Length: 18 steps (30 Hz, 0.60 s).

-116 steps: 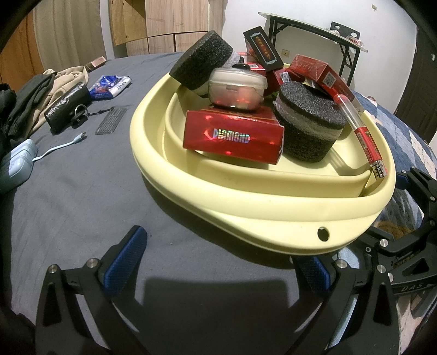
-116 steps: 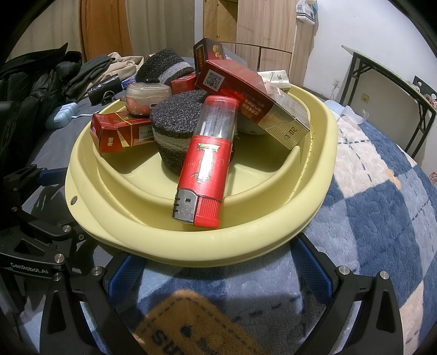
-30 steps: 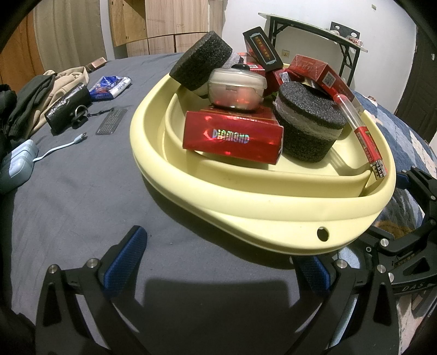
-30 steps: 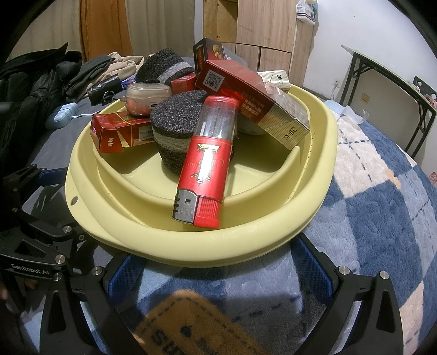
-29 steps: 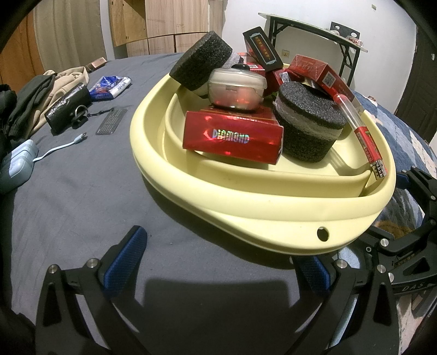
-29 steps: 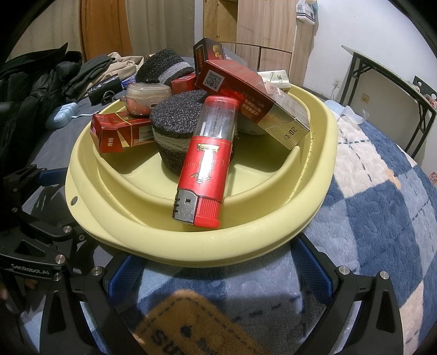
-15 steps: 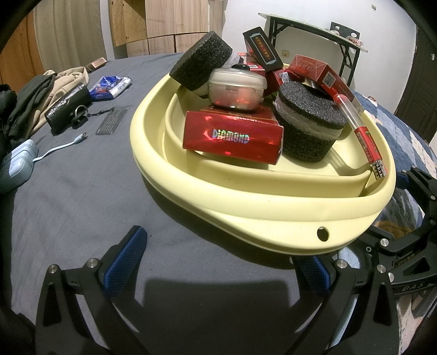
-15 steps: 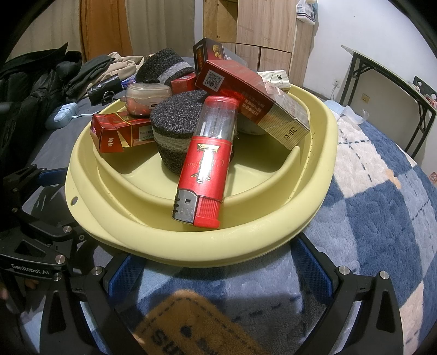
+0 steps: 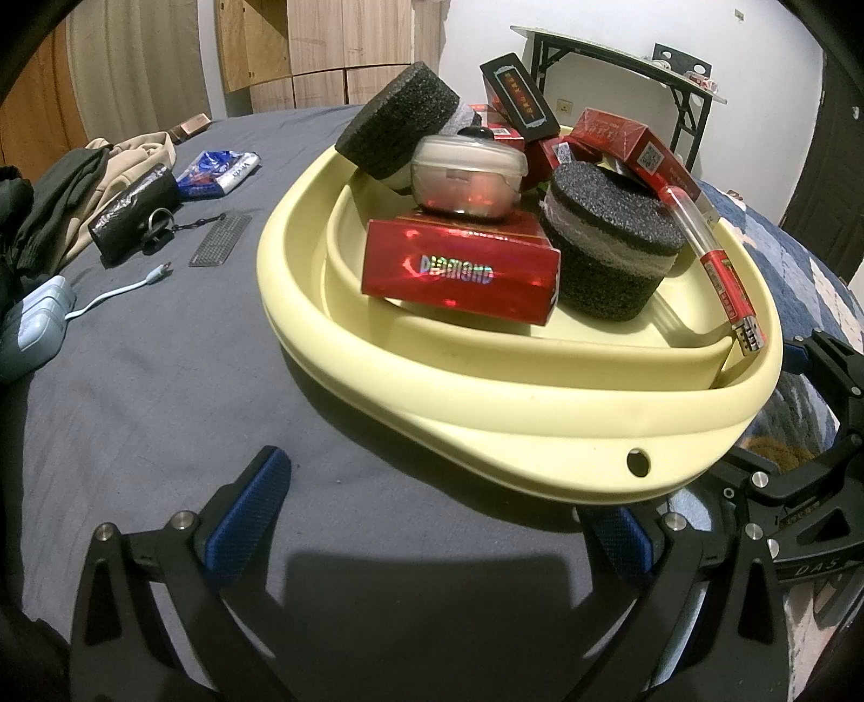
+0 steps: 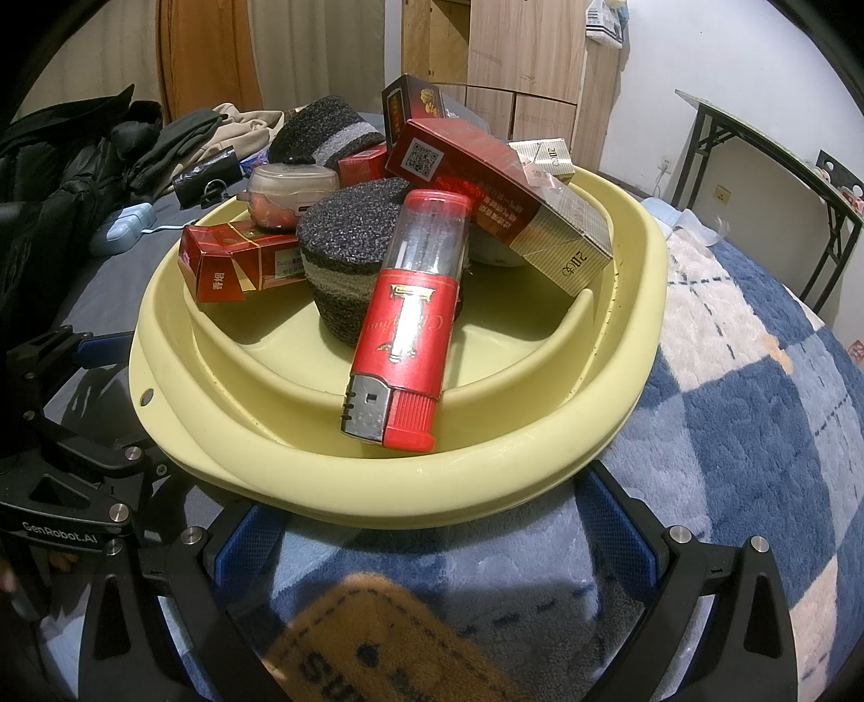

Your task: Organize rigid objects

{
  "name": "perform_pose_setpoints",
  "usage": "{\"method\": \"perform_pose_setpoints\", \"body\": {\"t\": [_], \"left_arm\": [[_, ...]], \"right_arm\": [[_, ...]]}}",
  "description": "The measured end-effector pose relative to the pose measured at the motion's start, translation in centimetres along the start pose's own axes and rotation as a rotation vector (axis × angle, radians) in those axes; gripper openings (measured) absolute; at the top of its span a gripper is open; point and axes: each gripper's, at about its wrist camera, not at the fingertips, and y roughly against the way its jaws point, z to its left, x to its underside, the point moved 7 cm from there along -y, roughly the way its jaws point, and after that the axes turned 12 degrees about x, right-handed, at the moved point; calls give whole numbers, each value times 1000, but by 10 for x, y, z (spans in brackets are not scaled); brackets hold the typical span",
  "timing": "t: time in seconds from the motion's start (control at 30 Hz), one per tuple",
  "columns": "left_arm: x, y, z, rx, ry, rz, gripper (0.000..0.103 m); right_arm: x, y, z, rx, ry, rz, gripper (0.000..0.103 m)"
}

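Just beyond both wide-open grippers, left gripper and right gripper: yellow basin heaped with boxes, stage unclear.

1. A home bedroom: a bed with a grey sheet and a fleecy blue-and-white checked blanket.
2. Crumpled clothes lie on the bed.
3. Light wooden wardrobe doors stand behind.

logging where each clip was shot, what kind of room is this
Most likely a bedroom: the yellow basin sits on a bed with a blue checked fleece blanket, clothes lie piled on the grey sheet, and wooden wardrobe doors stand behind.
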Motion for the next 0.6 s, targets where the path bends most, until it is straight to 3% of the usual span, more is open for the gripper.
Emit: {"method": "perform_pose_setpoints", "body": {"t": [0.6], "left_arm": [[0,0,0,0,0,0,103]], "right_arm": [[0,0,0,0,0,0,103]]}}
